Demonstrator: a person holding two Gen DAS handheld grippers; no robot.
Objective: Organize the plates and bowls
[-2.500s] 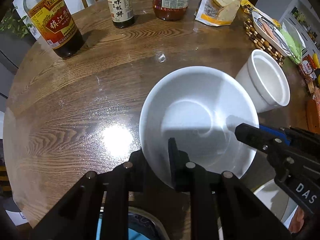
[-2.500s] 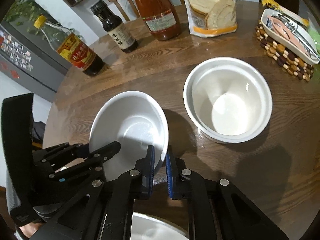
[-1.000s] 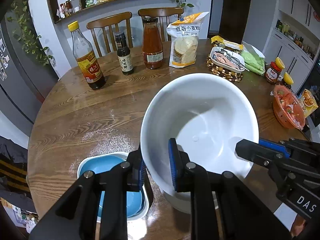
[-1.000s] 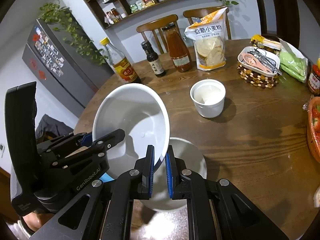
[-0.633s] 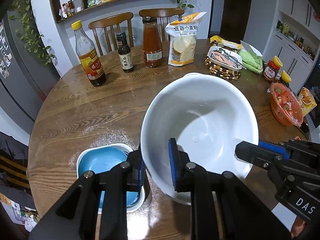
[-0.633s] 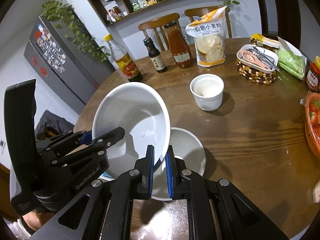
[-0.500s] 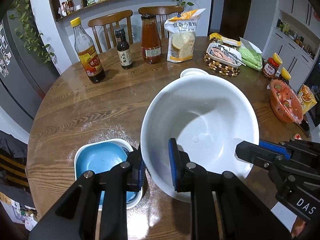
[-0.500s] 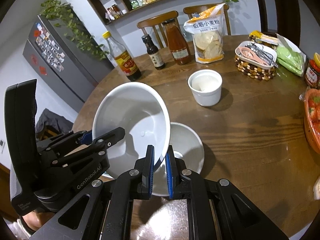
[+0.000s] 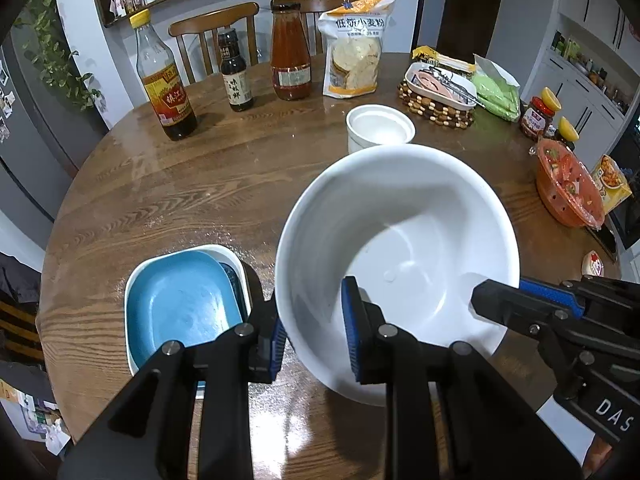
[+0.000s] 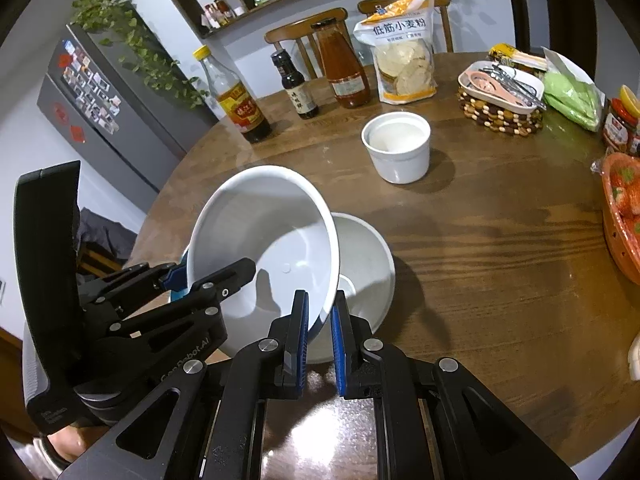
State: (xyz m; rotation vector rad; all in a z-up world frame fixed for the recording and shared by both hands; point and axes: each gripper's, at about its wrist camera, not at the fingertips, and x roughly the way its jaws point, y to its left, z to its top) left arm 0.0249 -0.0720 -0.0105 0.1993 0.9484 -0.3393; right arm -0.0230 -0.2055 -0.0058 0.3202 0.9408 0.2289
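Note:
Both grippers hold one large white bowl (image 9: 400, 248) tilted above the wooden table. My left gripper (image 9: 314, 336) is shut on its near-left rim. My right gripper (image 10: 320, 320) is shut on its right rim, and its arm shows in the left wrist view (image 9: 560, 320). The bowl also shows in the right wrist view (image 10: 264, 240). Under it a second white bowl (image 10: 368, 264) sits on the table. A blue rectangular dish (image 9: 182, 304) stacked in a white one lies at the left. A small white ribbed cup (image 9: 378, 128) stands further back.
Bottles (image 9: 164, 84), a flour bag (image 9: 354, 52), a woven trivet with a utensil tray (image 9: 440, 88), green packets and jars line the table's far side. An orange covered bowl (image 9: 568, 192) sits at the right edge. Chairs stand behind the table.
The held bowl was lifted off the table and carried back toward the near edge. It now hangs over the second white bowl, with the blue dish in view at the left.

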